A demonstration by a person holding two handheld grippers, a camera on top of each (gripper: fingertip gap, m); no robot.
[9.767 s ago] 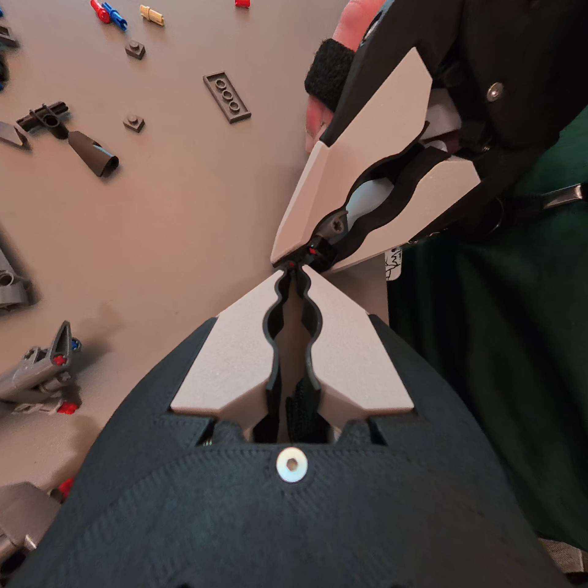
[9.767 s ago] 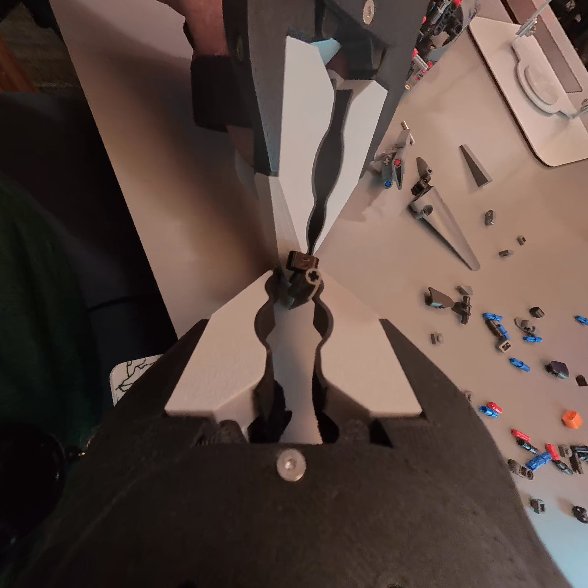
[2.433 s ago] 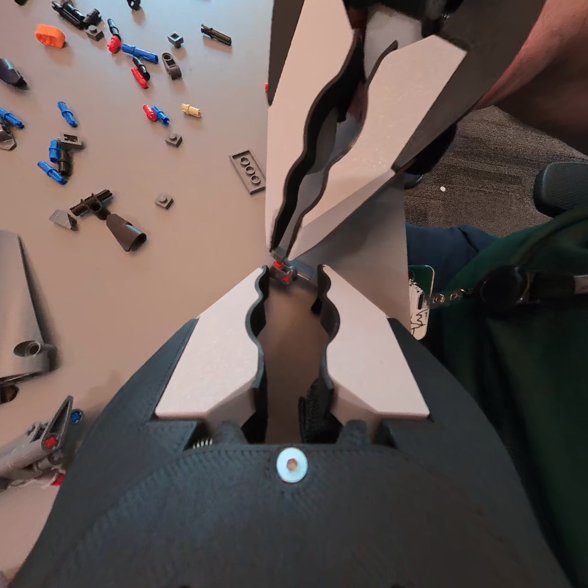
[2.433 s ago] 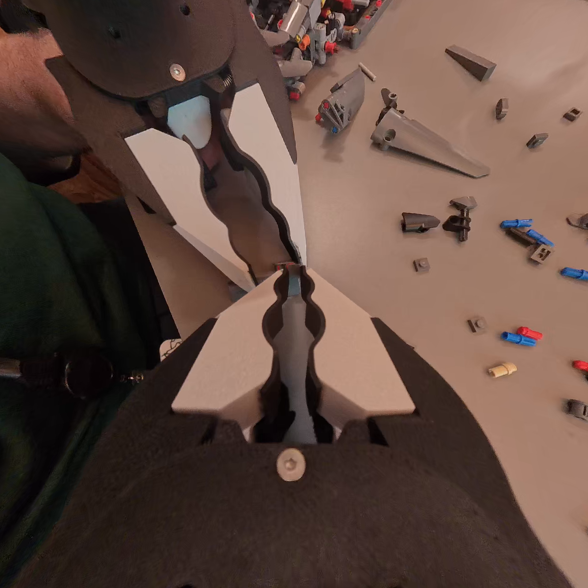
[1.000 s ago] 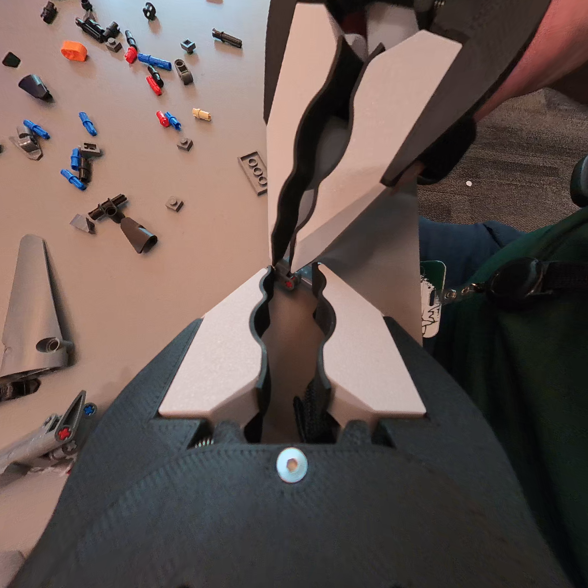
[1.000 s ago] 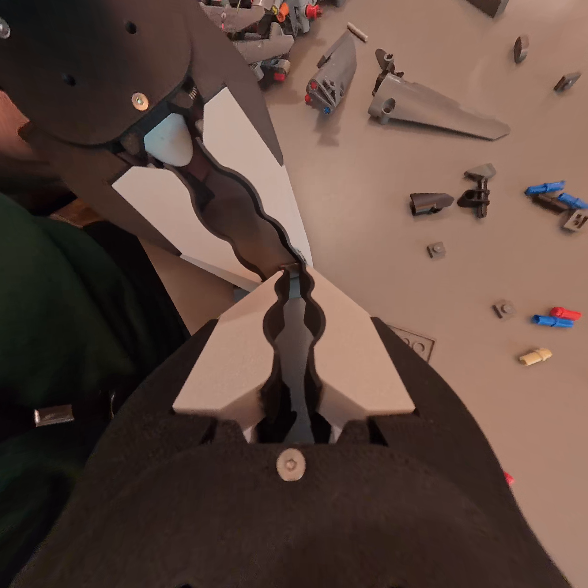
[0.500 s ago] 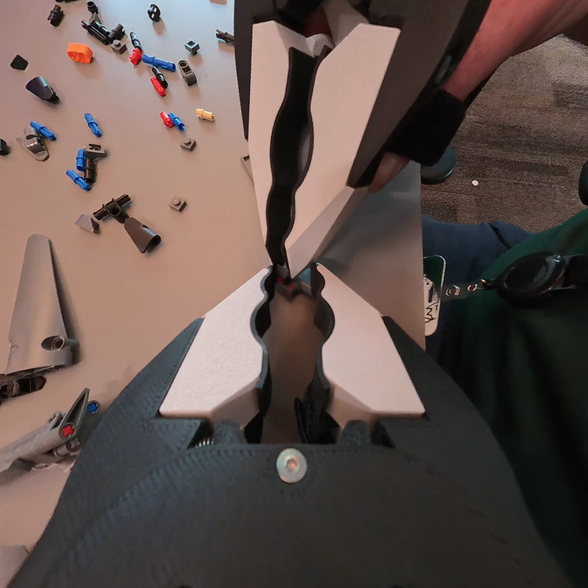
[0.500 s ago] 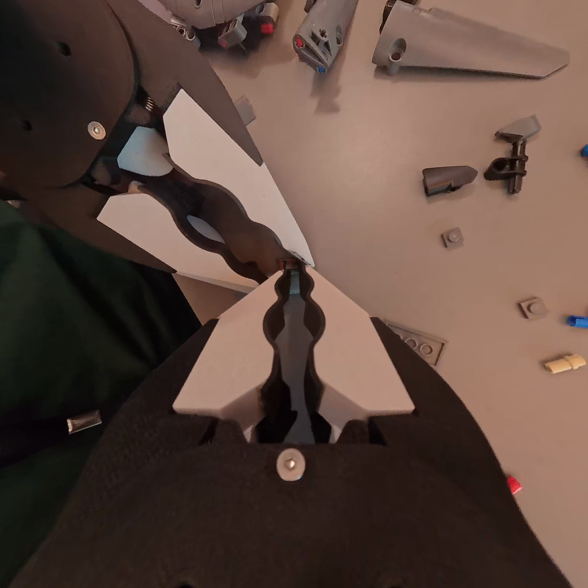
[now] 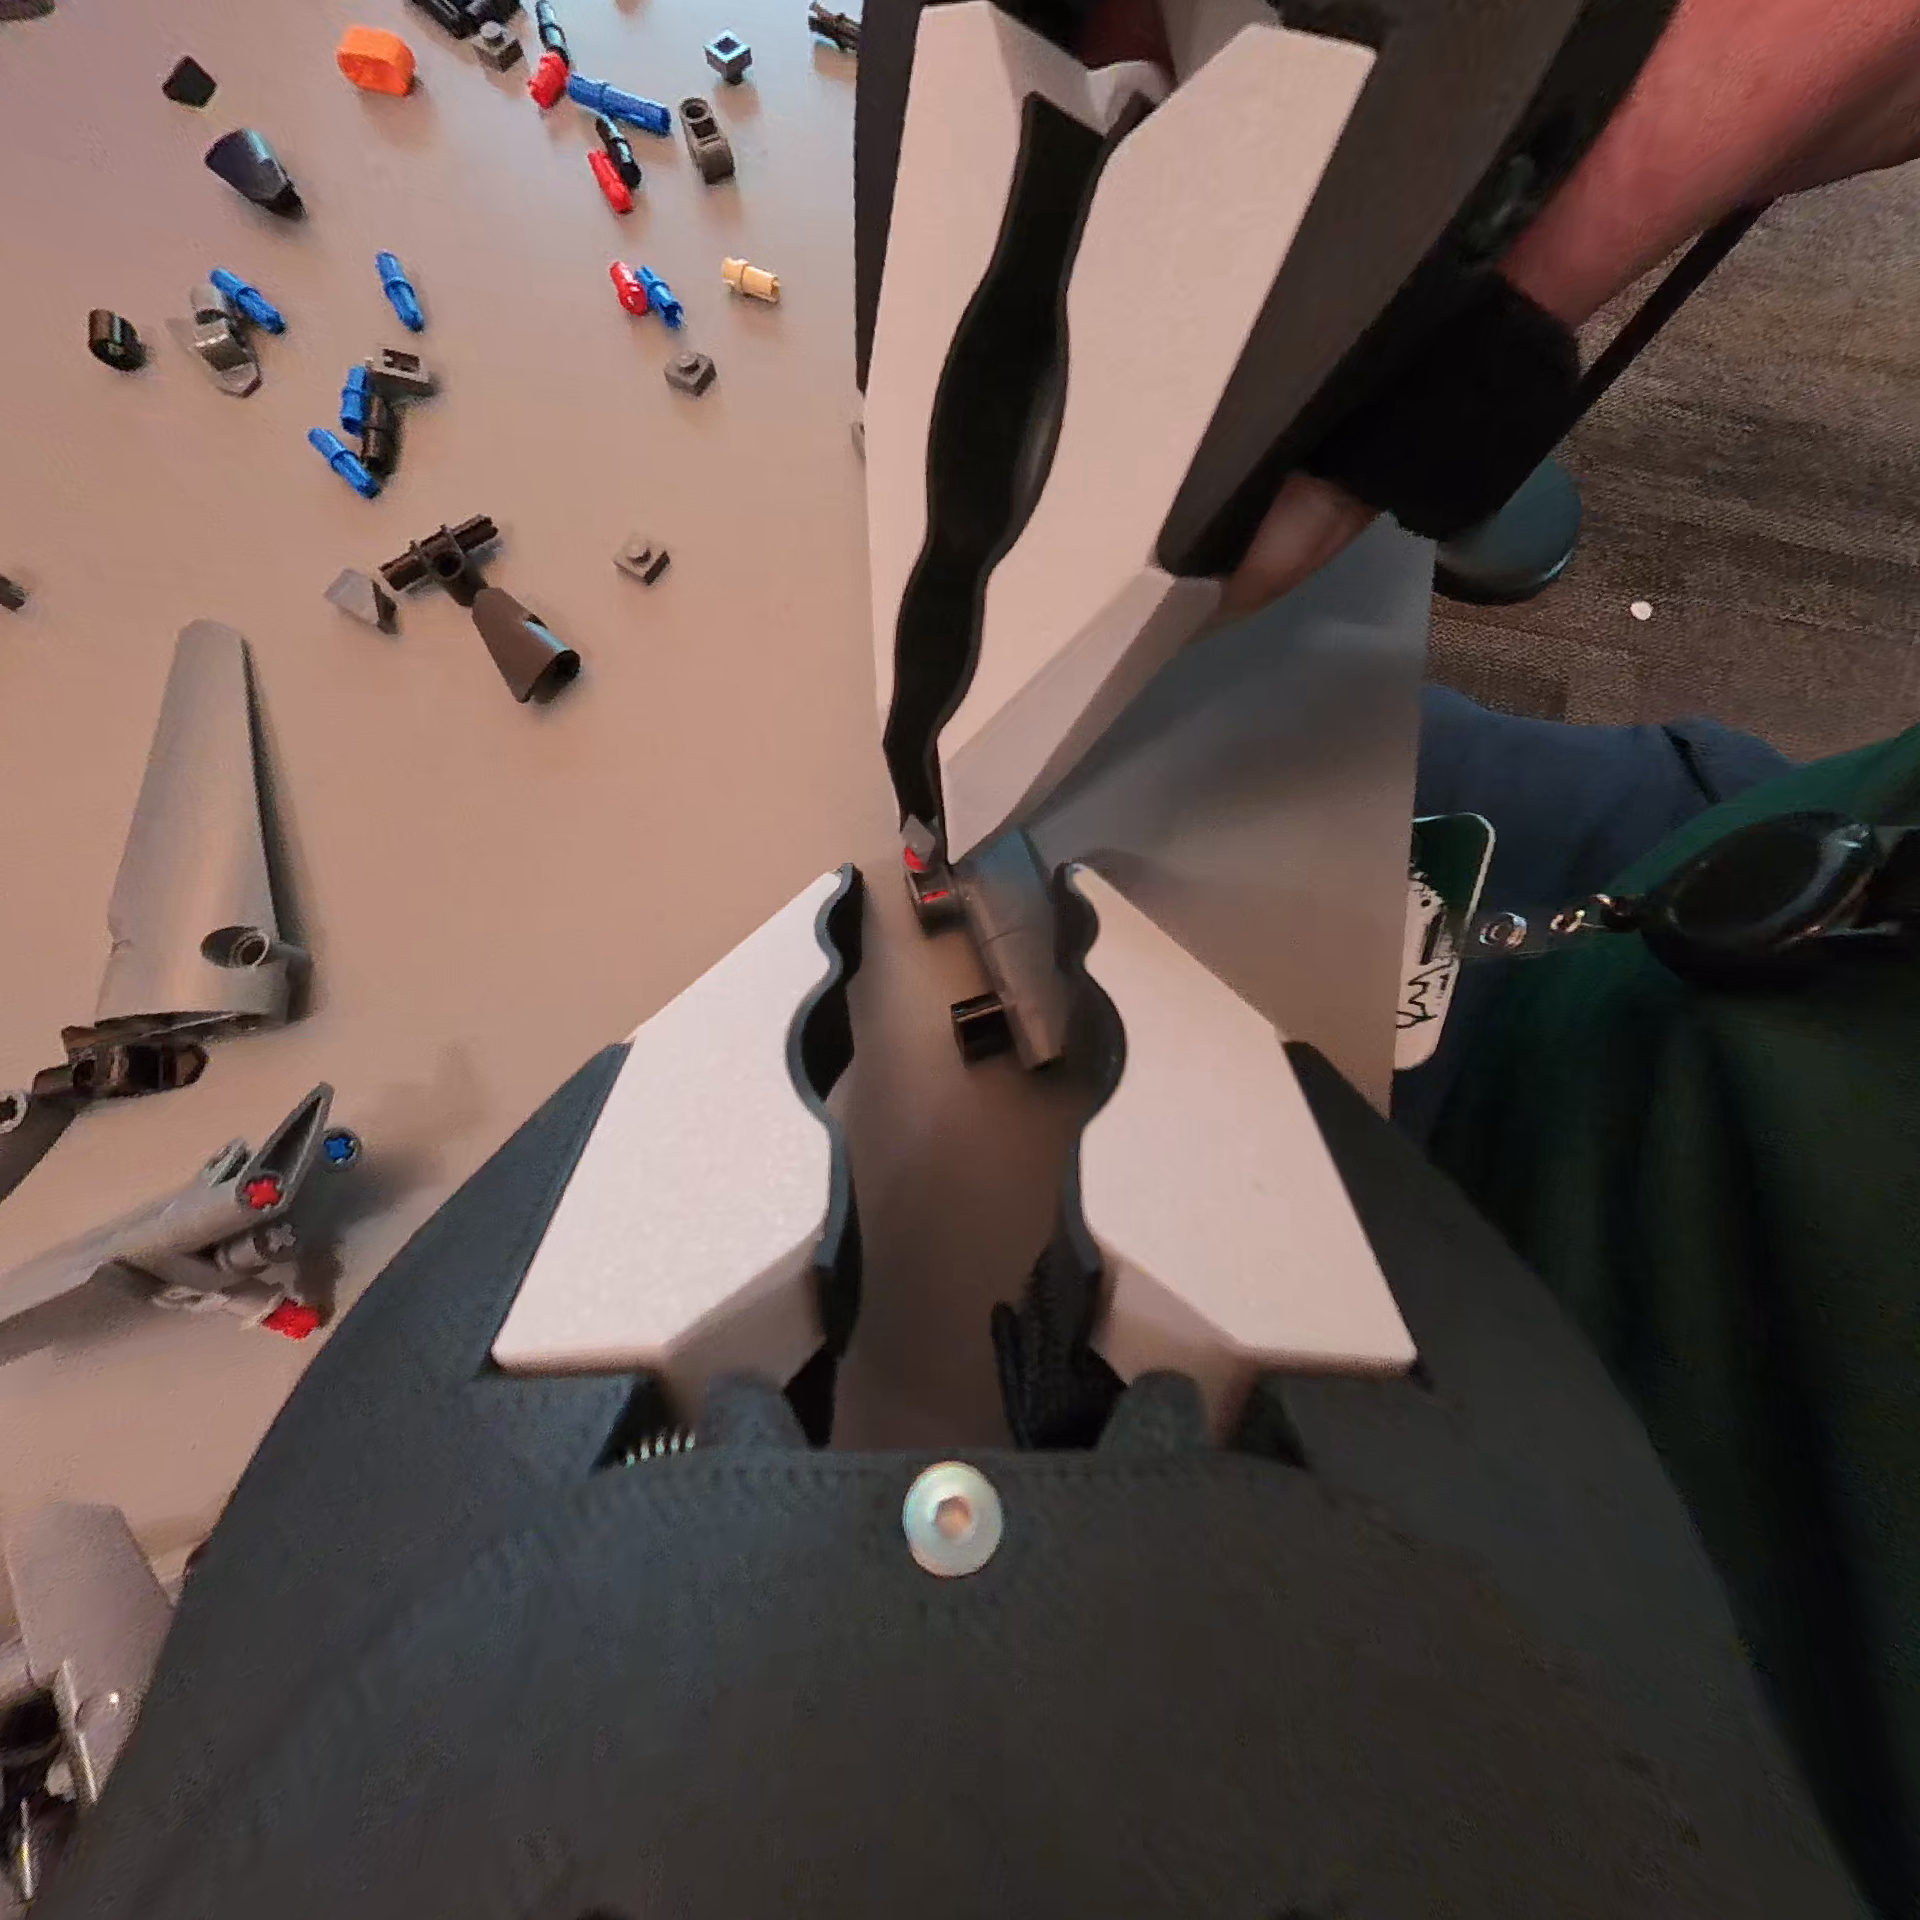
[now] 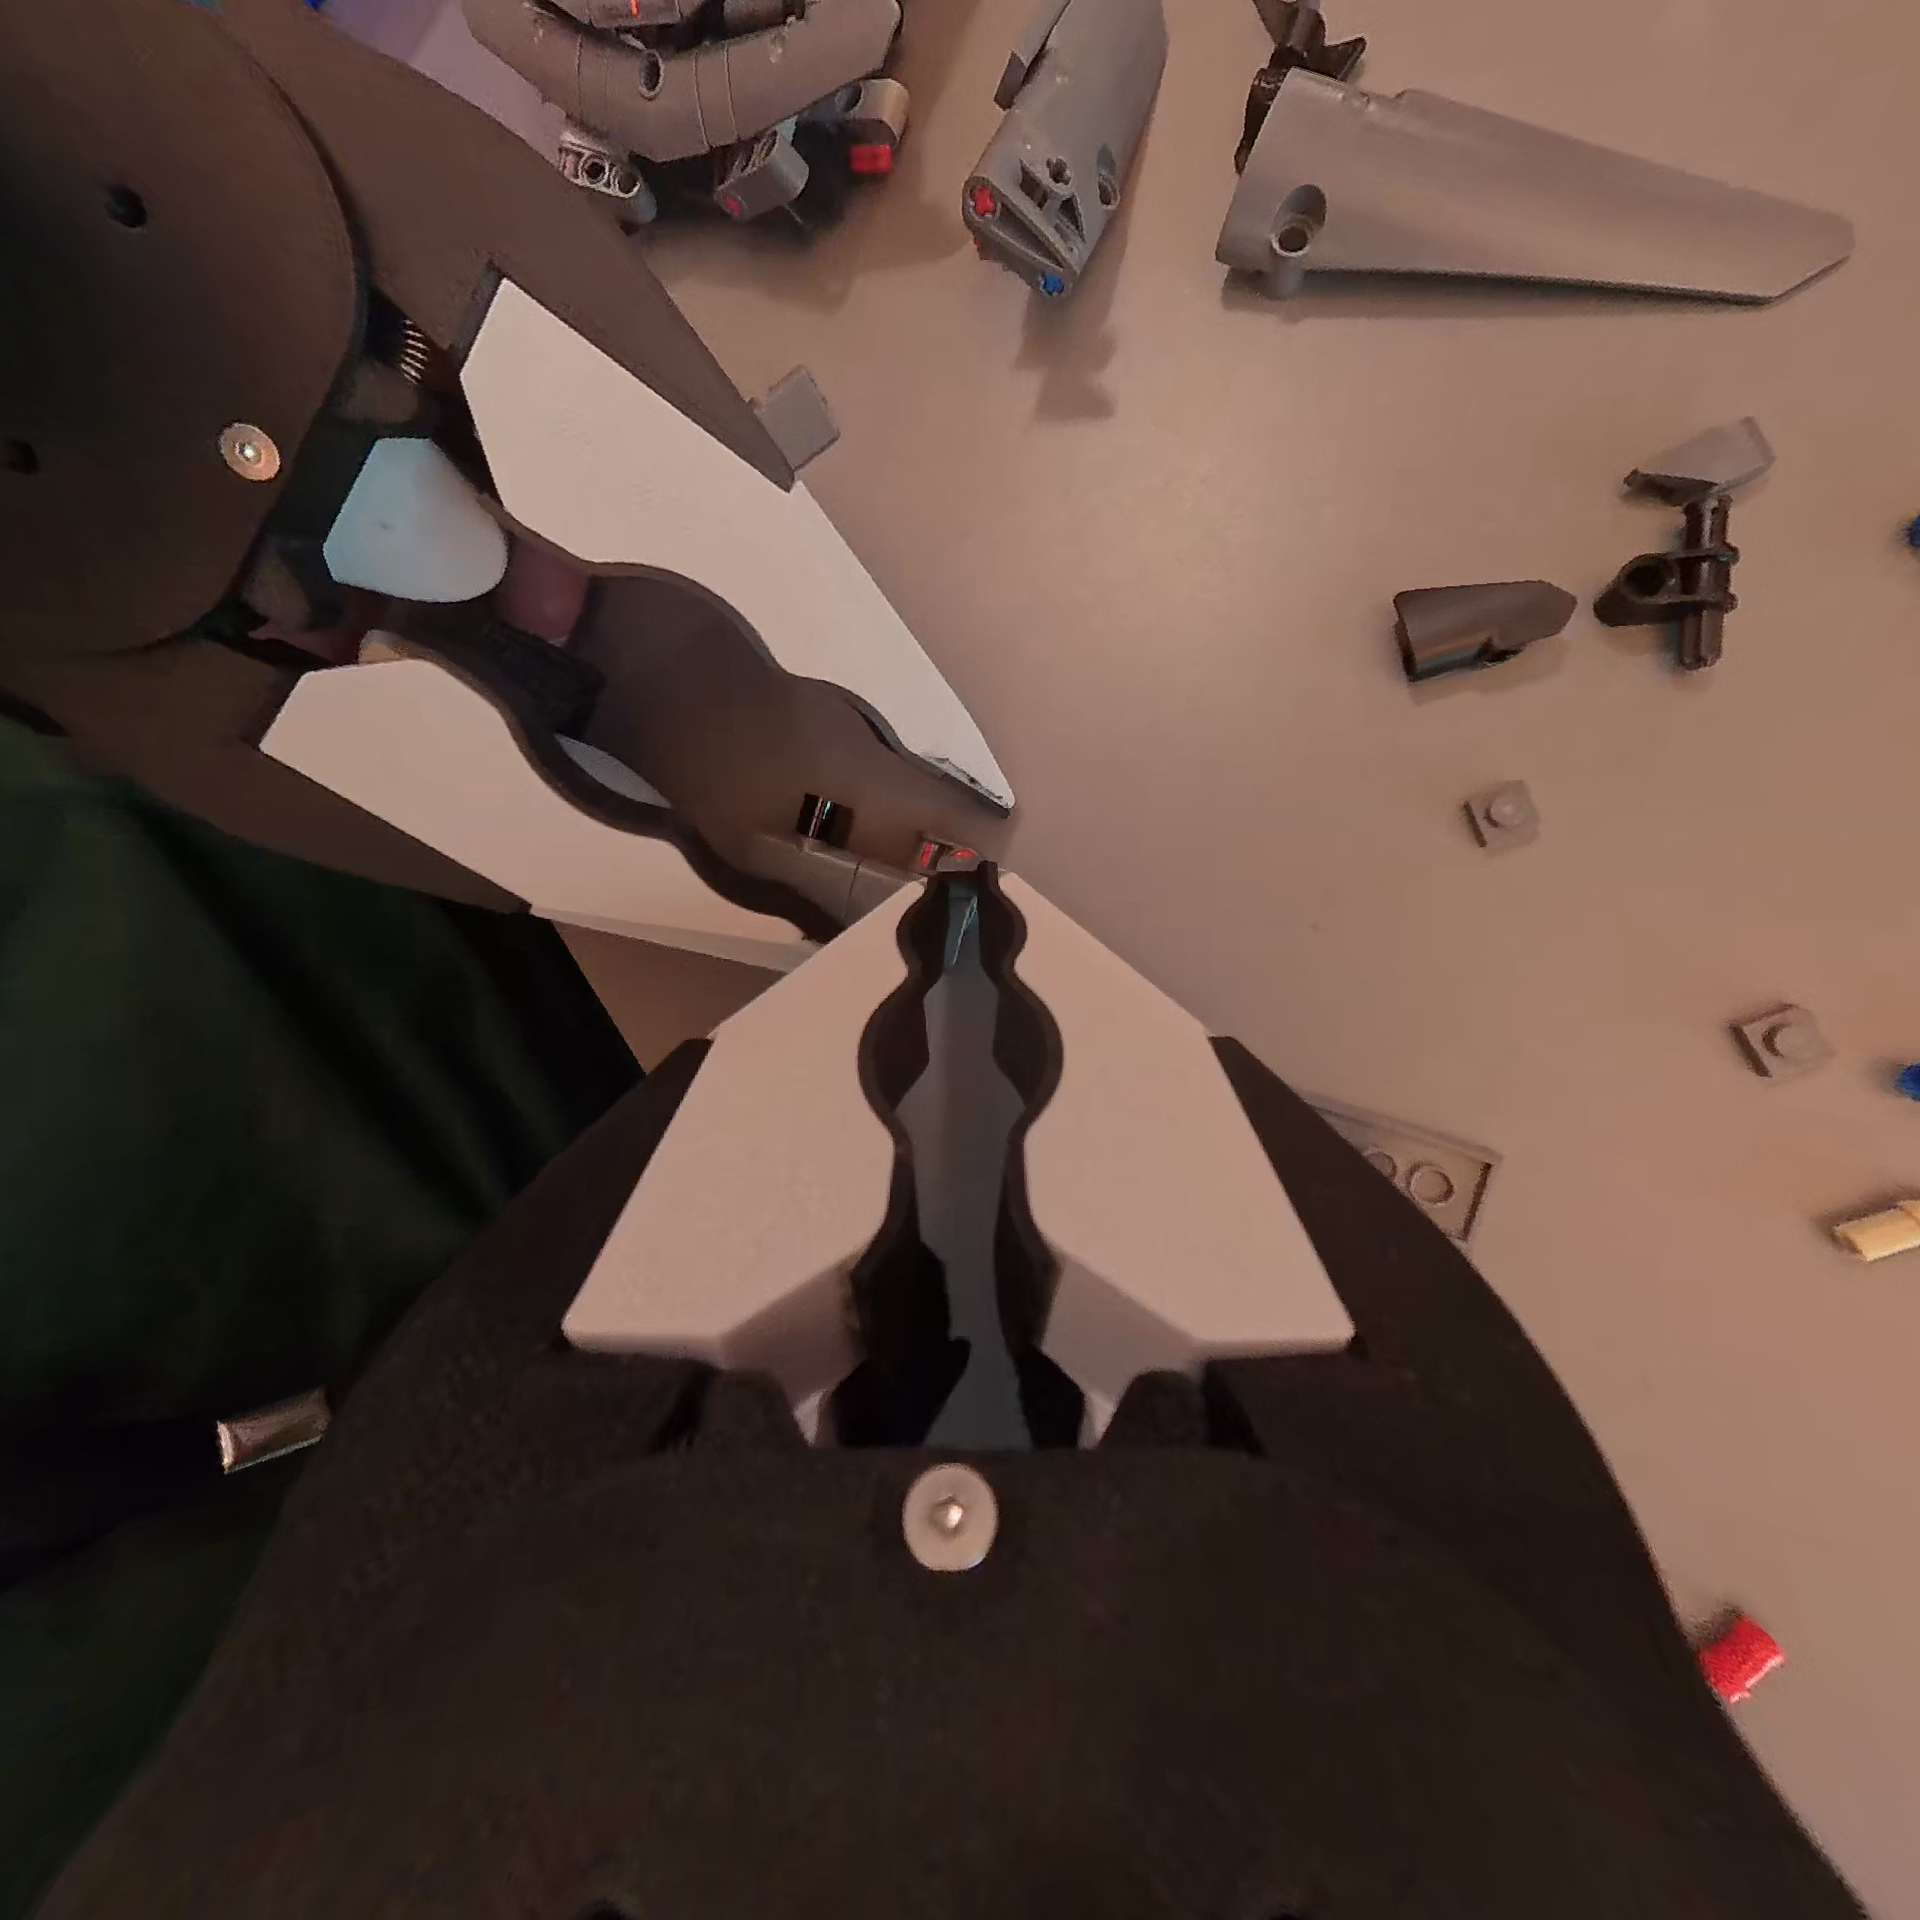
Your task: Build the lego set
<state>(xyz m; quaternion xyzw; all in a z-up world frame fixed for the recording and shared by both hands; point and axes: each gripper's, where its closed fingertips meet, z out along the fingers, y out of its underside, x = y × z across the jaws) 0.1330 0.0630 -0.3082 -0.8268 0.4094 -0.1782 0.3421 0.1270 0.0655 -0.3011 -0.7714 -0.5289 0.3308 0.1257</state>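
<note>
With both grippers meeting tip to tip above the near edge of the table (image 9: 623,790), the small grey sub-assembly (image 9: 1003,935) sits right at the contact point.

Left to right in the left wrist view:
- Loose parts well apart from the action: long grey wing panel (image 9: 197,821), grey nose assembly with red and blue pins (image 9: 208,1226), dark cone piece (image 9: 520,649), blue pins (image 9: 364,416), orange piece (image 9: 376,60).
- left gripper (image 9: 961,883) points forward and slightly down at the table, fingers spread wide, nothing clamped. The grey sub-assembly lies in the gap, against the inner face of the right-side finger, a black stub sticking out of its side. Whether that finger actually bears on it, can't tell.
- right gripper (image 9: 920,821) comes in from the top, steeply tilted, tips down. Jaws pinched on the red-and-grey end of the sub-assembly.
- Person's hand (image 9: 1455,343) wraps its handle, dark wrist strap on, forearm running off to the upper right.

Right wrist view, same order:
- left gripper (image 10: 914,831) enters from the upper left, fingers parted, black stub visible between them.
- right gripper (image 10: 956,883) tips closed to a thin slit on the piece's red end.
- To the right on the table: wing panel (image 10: 1507,229), flat grey plate (image 10: 1423,1179), tan pin (image 10: 1875,1226).
</note>
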